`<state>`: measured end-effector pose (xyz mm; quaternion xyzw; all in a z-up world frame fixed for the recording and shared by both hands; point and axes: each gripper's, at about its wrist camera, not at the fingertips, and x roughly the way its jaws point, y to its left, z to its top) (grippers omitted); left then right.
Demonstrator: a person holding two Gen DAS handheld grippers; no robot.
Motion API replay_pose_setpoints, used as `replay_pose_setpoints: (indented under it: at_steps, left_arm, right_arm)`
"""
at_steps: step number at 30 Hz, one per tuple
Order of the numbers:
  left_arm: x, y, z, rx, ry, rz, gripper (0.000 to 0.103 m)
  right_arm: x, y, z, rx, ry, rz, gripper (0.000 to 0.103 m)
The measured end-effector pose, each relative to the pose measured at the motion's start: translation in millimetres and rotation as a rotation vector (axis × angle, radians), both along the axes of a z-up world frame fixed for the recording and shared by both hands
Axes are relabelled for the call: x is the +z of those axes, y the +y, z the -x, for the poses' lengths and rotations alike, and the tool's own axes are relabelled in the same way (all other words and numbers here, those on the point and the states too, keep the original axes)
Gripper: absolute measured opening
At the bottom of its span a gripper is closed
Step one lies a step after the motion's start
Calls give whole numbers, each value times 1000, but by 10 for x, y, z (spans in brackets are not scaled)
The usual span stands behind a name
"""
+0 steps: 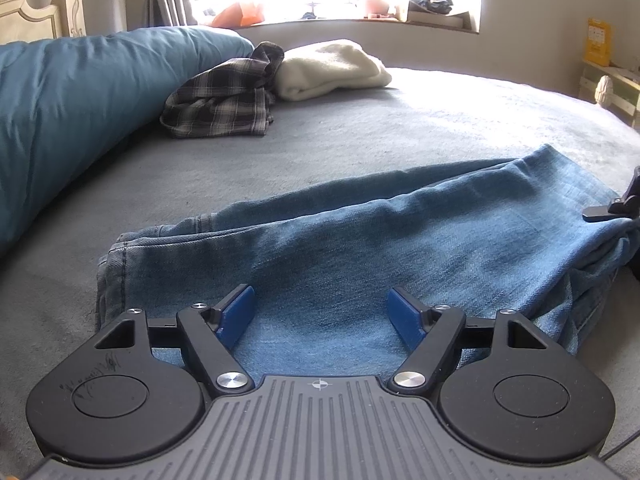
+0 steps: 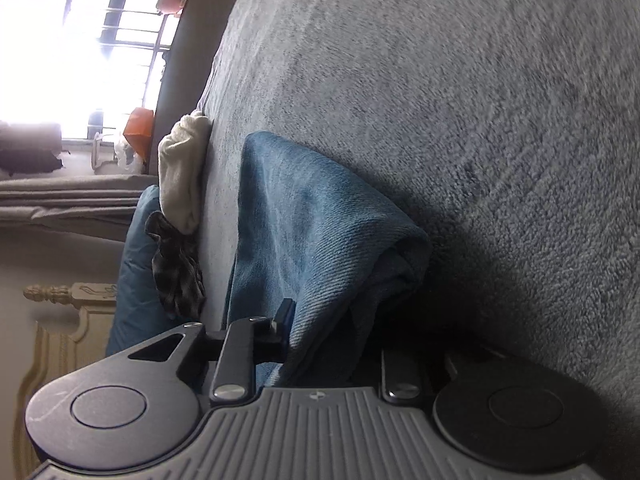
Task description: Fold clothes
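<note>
Blue jeans lie folded lengthwise across the grey bed cover. My left gripper hangs open just over the hem end, its blue pads spread above the denim and holding nothing. At the right edge of the left wrist view, the right gripper sits at the jeans' other end. In the right wrist view, rolled sideways, a thick fold of the jeans fills my right gripper. One finger presses on the denim; the other is hidden beneath the cloth.
A crumpled plaid shirt and a folded cream garment lie at the far side of the bed, beside a teal duvet on the left. A headboard and a cluttered window sill stand behind.
</note>
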<state>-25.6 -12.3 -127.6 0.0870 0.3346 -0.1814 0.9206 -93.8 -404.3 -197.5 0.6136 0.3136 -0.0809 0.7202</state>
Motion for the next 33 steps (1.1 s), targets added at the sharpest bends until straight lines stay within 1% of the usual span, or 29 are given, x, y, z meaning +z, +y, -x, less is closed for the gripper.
replay_pose_setpoints:
  at_steps: [3,6,7,9,12,13,15,17,18,20,21,23,27,29,31,33]
  left_arm:
    - [53,70,12,-5,-13,16,74]
    - [202,199,40,-6,-70,84,74]
    - [250,215,42,-16,-90,97,74]
    - [309,158,18,-68,-105,95,74]
    - [304,-81,24,-195,-132,36,74]
    - [287,-174,42,-247,-147,15,74]
    - [229,-353,91,-333,-174,-29,74]
    - [129,-509,147,-401,-173,-74,74]
    - [67,-569,200,-426,-186,-104,71]
    - [-68,-658,346,-459,-240,-176,71]
    - [-110,-680,393,-470,-261,-198,71]
    - [-132,-672,424,-478,-280,-209,71]
    - [-25,-613,385,-487,-267,-192,73]
    - [45,-593,320,-476,-251,-167,73]
    - [92,-586,182,-451,-210,-119,73]
    - [56,-582,-13,-402,-118,-68,73]
  right_arm:
    - [126,47,-27,31,-13,69,19]
    - [253,94,-55,62,-26,139,17]
    - [295,109,-64,73,-31,162,17]
    - [379,141,-82,94,-40,208,17]
    - [505,187,-109,125,-53,277,17]
    - [528,194,-112,130,-61,285,17]
    - [582,208,-124,144,-74,309,17]
    - [631,234,-144,163,-79,339,17]
    - [655,247,-154,172,-81,354,17]
    - [643,258,-174,186,-81,358,17]
    - [611,256,-173,188,-72,358,17]
    - [547,251,-173,192,-55,359,17]
    - [389,163,-113,159,-38,298,17]
    - [341,140,-90,152,-34,283,17]
    - [329,135,-76,152,-40,279,18]
    - [339,142,-80,158,-45,290,18]
